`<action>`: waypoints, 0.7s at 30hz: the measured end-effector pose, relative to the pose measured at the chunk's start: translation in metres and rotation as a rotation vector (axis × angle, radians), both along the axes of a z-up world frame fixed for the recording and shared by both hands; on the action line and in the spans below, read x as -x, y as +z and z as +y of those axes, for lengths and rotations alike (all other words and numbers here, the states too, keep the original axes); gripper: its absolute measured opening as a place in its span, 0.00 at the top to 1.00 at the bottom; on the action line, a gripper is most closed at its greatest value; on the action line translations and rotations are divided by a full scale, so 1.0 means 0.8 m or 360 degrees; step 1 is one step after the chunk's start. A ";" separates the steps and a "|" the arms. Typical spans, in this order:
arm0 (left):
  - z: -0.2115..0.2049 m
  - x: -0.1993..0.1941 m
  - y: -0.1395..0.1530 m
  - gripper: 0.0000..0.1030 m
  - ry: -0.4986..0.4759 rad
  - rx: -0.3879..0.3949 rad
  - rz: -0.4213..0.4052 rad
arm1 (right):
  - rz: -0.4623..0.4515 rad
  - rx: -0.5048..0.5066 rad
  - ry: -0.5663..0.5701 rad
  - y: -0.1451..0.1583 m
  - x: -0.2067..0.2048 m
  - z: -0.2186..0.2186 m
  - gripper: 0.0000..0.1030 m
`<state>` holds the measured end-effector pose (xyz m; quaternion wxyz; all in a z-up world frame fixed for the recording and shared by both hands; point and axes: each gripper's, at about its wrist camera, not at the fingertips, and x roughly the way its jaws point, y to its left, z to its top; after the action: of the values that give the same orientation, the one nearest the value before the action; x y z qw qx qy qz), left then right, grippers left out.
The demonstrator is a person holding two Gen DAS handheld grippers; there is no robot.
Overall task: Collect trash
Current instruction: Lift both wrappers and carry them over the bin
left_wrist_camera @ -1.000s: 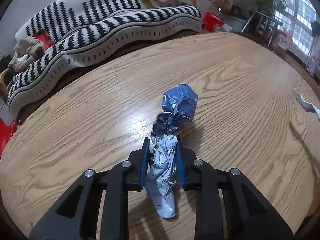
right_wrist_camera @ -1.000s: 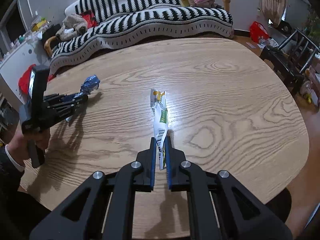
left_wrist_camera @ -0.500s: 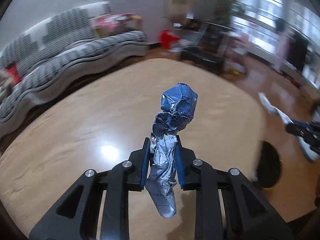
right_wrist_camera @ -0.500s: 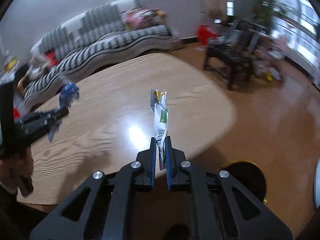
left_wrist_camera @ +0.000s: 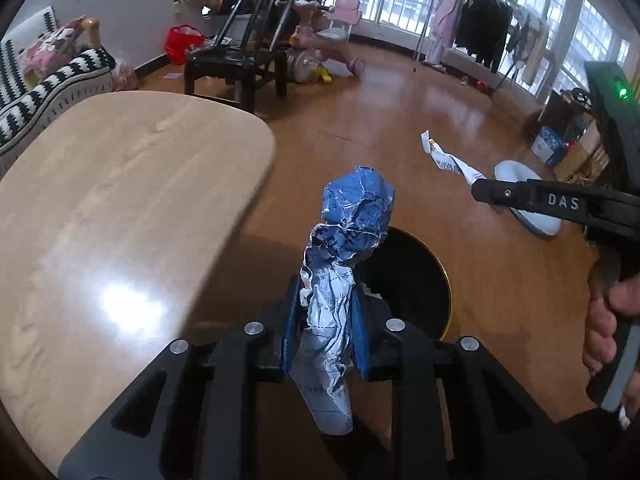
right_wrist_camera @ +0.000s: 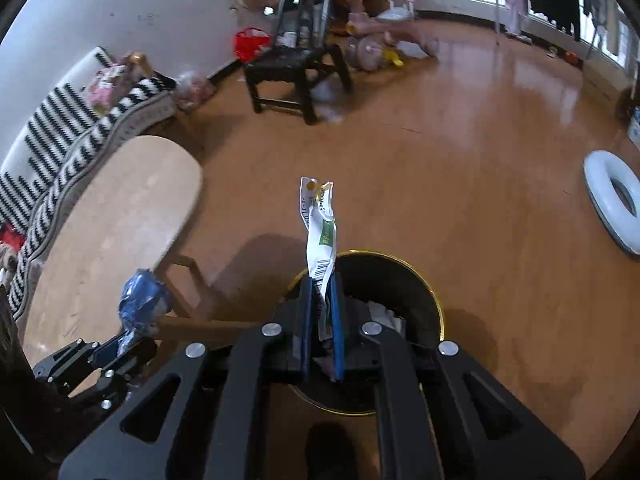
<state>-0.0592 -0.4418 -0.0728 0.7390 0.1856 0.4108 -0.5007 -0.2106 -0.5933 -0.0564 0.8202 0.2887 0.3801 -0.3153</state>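
While both wrappers were off the table point(left_wrist_camera: 120, 184), my left gripper point(left_wrist_camera: 323, 336) clamped the blue wrapper point(left_wrist_camera: 352, 216), my right gripper point(right_wrist_camera: 322, 332) the white wrapper point(right_wrist_camera: 320, 224), and dropping them into the bin point(right_wrist_camera: 434, 300) remained.

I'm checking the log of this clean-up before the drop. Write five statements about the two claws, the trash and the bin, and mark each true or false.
1. The left claw grips a crumpled blue and silver wrapper. True.
2. The right claw is empty. False: it pinches a thin white wrapper with a barcode.
3. A black bin with a gold rim stands on the floor below the claws. True.
4. The bin stands on the table. False: it is on the floor beside it.
5. Both wrappers already lie in the bin. False: both are held in the claws.
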 end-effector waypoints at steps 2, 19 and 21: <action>-0.014 0.004 -0.012 0.77 -0.0026 -0.0013 0.0052 | -0.0002 -0.0043 0.0006 -0.005 -0.002 -0.004 0.91; -0.058 0.004 -0.046 0.77 -0.0058 -0.0078 0.0116 | -0.0005 -0.0056 -0.0031 -0.001 -0.004 -0.009 0.91; -0.063 0.003 -0.048 0.77 -0.0059 -0.0081 0.0124 | -0.0003 -0.0053 -0.0029 0.000 -0.003 -0.006 0.91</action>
<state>-0.0618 -0.4924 -0.1111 0.7080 0.1925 0.4483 -0.5106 -0.2083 -0.5982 -0.0567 0.8128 0.3061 0.3818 -0.3160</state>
